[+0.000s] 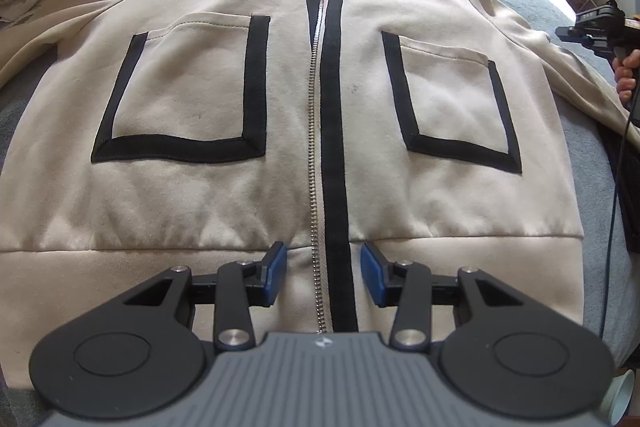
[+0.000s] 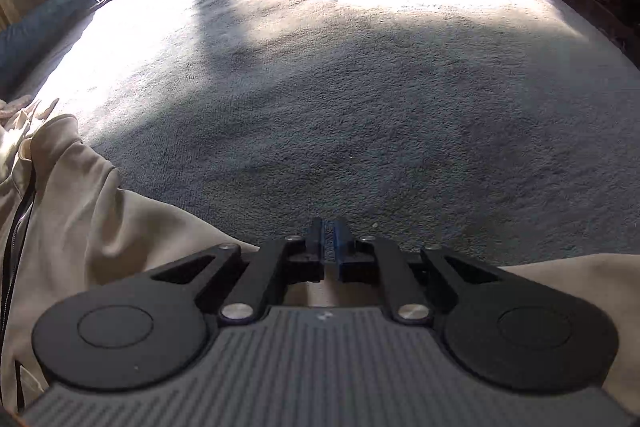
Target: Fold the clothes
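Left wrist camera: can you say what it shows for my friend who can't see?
A cream zip-up jacket with black trim and two front pockets lies flat, front up, on a grey blanket. The left gripper hangs over its bottom hem, jaws apart on either side of the zipper, holding nothing.

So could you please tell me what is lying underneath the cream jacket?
The cream jacket lies flat on a grey fleecy blanket, which shows around its edges. Whatever is directly beneath its body is covered.

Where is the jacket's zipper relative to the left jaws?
In the left wrist view, the zipper runs down the middle of the cream jacket, between its two pockets, and passes between the open jaws of the left gripper.
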### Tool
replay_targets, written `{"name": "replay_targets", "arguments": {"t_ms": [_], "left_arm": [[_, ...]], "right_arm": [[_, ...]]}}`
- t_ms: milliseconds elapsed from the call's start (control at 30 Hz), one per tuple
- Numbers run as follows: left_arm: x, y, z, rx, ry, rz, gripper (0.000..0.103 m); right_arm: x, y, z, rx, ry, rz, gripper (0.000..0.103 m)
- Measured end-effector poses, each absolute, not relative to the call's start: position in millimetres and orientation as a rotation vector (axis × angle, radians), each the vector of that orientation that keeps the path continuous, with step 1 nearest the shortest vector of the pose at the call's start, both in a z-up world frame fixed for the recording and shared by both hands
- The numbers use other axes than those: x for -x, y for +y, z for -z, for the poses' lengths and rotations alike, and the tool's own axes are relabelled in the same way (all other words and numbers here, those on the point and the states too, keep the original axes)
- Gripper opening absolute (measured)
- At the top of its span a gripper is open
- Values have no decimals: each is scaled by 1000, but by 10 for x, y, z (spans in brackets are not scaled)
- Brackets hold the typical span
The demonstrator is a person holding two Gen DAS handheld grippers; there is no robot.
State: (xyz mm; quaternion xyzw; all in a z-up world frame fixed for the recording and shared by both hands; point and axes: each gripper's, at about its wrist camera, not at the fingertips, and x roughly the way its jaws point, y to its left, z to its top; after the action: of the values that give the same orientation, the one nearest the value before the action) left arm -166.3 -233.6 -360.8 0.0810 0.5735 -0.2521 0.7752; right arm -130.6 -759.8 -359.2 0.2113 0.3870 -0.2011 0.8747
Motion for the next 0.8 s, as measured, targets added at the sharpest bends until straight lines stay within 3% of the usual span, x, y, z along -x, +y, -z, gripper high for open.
{"name": "replay_targets", "arguments": {"t_ms": [100, 300, 400, 633, 800], "left_arm": [[1690, -2365, 3606, -193, 1234, 540, 44], [1716, -2402, 3607, -209, 1228, 519, 45], [1730, -2437, 3609, -226, 1225, 509, 45], [1761, -2455, 3613, -231, 1215, 486, 45], [1784, -2472, 3607, -234, 1206, 473, 45]], "right_arm": [[1935, -7666, 3315, -643, 741, 391, 6], [3508, -7908, 3099, -981, 592, 612, 25], [4002, -8098, 3264, -1130, 510, 746, 30], [4190, -8400, 3688, -1317, 418, 839, 40], [4126, -8475, 3847, -1338, 407, 870, 40]]}}
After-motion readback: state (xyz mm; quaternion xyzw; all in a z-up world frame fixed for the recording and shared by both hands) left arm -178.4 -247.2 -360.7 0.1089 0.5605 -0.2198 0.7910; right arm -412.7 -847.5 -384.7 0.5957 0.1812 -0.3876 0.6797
